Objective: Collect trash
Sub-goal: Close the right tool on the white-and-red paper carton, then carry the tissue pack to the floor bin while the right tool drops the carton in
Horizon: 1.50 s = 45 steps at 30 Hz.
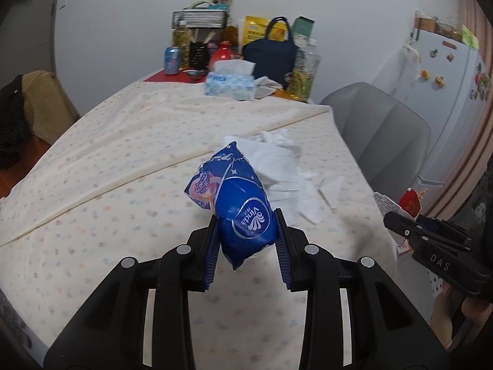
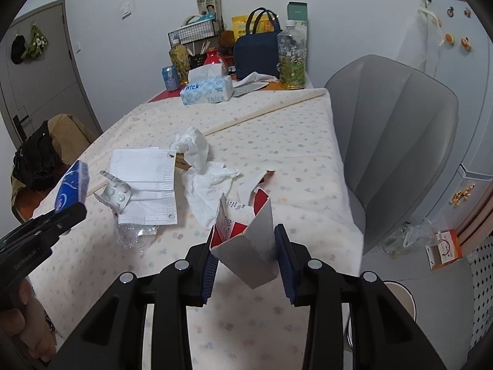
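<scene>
Lighting is even, soft and indoor, with faint shadows. Both views show strong fisheye curvature and dark corner vignetting. The far clutter in the left wrist view is slightly blurred.

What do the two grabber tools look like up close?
Both are matte black plastic. The left tool has angular branching arms dotted with round silver bolts, and flat blue ribbed pads line its fingers. The right tool looks the same, with matching blue pads. Seen from the side, it bears white raised letters reading DAS. No cables or sleeves show.
</scene>
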### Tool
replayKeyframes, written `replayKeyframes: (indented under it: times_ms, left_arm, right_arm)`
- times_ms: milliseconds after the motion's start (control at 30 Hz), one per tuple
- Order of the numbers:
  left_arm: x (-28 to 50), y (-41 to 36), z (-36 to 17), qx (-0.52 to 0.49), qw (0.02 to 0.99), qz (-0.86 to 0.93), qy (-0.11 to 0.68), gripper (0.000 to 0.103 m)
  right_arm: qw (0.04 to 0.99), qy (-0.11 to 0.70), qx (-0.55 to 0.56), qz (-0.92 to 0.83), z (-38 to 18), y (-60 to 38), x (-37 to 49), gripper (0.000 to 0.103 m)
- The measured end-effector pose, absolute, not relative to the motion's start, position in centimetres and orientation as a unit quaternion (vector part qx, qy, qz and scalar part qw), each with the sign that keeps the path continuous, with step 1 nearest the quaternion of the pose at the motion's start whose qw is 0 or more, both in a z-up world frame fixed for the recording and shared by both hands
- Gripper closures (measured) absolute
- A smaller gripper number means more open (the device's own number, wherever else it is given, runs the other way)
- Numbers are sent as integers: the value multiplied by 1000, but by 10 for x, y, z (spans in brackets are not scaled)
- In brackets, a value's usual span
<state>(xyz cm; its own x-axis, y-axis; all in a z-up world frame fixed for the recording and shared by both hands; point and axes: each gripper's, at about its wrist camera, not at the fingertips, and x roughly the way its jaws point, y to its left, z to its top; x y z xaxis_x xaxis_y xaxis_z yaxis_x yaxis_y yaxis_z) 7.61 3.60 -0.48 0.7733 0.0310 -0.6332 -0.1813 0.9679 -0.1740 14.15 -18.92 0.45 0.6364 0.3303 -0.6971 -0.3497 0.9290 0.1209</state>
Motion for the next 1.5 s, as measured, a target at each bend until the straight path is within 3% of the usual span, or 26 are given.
replayKeyframes:
  times_ms: [833, 1500]
  left_arm:
    - [143, -150, -5, -59, 924, -137, 353, 70]
    - [177, -258, -53, -9, 888, -189, 420, 70]
  right_arm:
    - [921, 387, 41, 16, 4, -369, 113, 68]
    - [890, 438, 121, -34, -78, -466, 130, 68]
